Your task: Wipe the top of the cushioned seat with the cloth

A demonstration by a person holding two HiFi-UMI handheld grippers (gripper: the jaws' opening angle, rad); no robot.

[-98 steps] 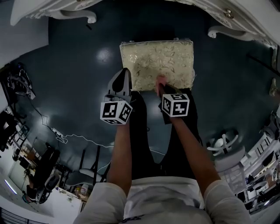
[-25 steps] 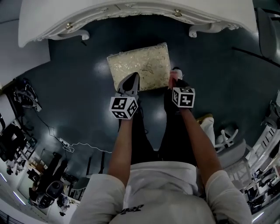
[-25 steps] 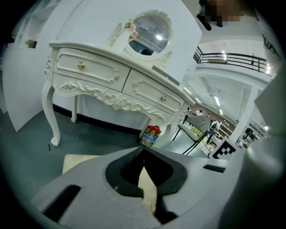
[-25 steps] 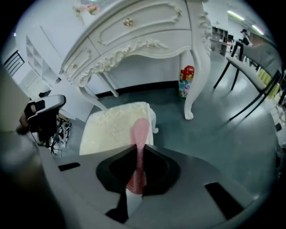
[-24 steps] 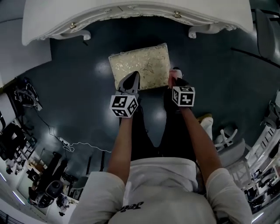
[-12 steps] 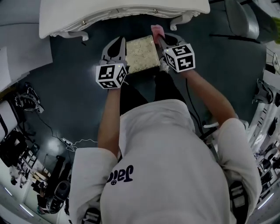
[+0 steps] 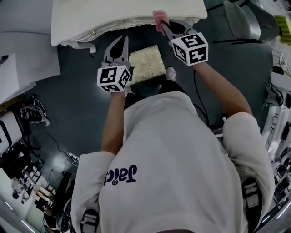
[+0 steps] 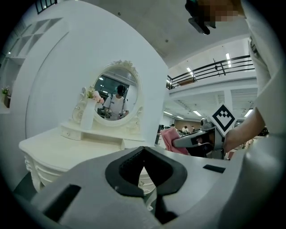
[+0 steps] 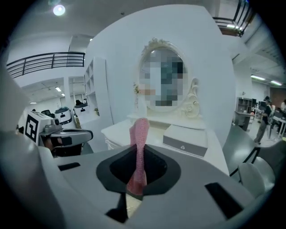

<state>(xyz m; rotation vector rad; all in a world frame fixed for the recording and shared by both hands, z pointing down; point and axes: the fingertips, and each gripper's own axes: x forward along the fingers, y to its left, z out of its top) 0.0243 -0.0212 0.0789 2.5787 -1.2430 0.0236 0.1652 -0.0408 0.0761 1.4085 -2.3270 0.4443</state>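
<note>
Overhead, the right gripper (image 7: 163,25) clamps a pink textured cloth (image 7: 158,18) far right of the cream patterned cushioned seat (image 7: 148,68); left gripper (image 7: 119,43) closed, empty — only gripper views reveal the oval white-framed mirror (image 8: 115,99)

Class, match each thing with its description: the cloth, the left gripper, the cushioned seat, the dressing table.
1. cloth
2. left gripper
3. cushioned seat
4. dressing table

A. white, carries an oval mirror
B. pink, clamped in the right gripper
C. shut, holding nothing
D. cream, patterned top

Pairs: 1-B, 2-C, 3-D, 4-A
</note>
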